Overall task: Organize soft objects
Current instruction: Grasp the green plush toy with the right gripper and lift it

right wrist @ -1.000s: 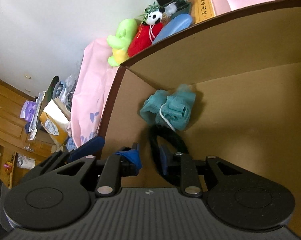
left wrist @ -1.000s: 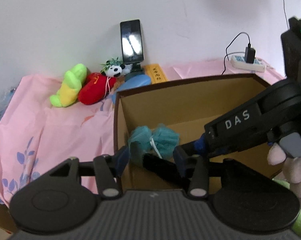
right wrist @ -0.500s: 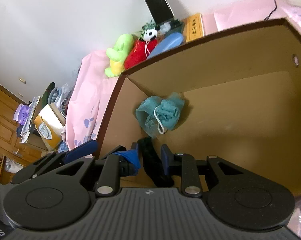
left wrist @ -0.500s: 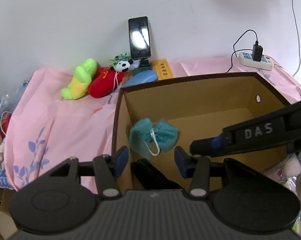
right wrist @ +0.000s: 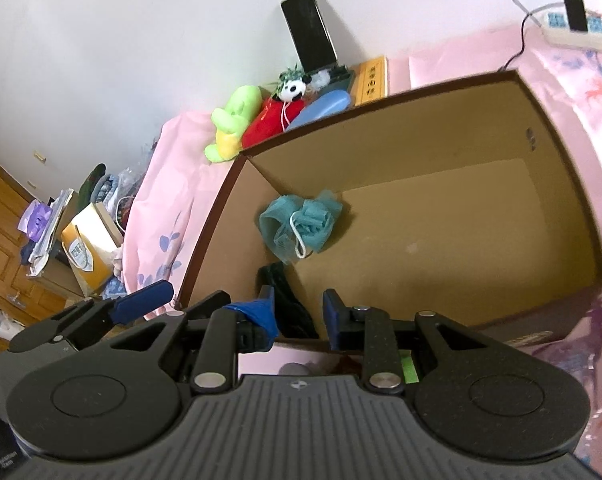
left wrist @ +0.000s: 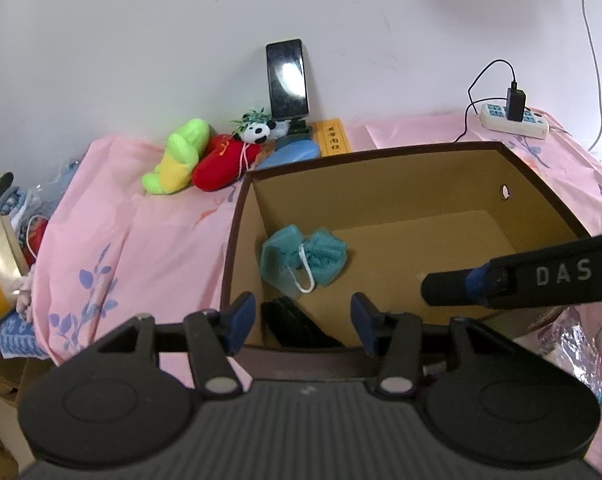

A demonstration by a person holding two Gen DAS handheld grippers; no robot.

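An open brown cardboard box (left wrist: 381, 152) (right wrist: 381, 100) stands on a pink cloth. Inside, a teal mesh pouf (left wrist: 325, 256) (right wrist: 301, 220) with a white loop lies by the left wall. A black soft thing (left wrist: 297, 324) (right wrist: 279, 280) rests in the near left corner. My left gripper (left wrist: 303, 316) hovers open over the near rim, nothing between its fingers. My right gripper (right wrist: 299, 304) (left wrist: 429, 290) is above the near wall, jaws opening and empty; the black thing lies beyond them.
Behind the box lie a green plush (left wrist: 181, 156), a red plush (left wrist: 221, 164), a panda (left wrist: 255, 130) and a blue pad (left wrist: 289, 156). A phone (left wrist: 287, 78) leans on the wall. A power strip (left wrist: 513, 120) sits far right; clutter (right wrist: 81, 248) crowds the left.
Both grippers have drawn back and up out of the box. The right one has let go of the black thing, which stays in the corner.
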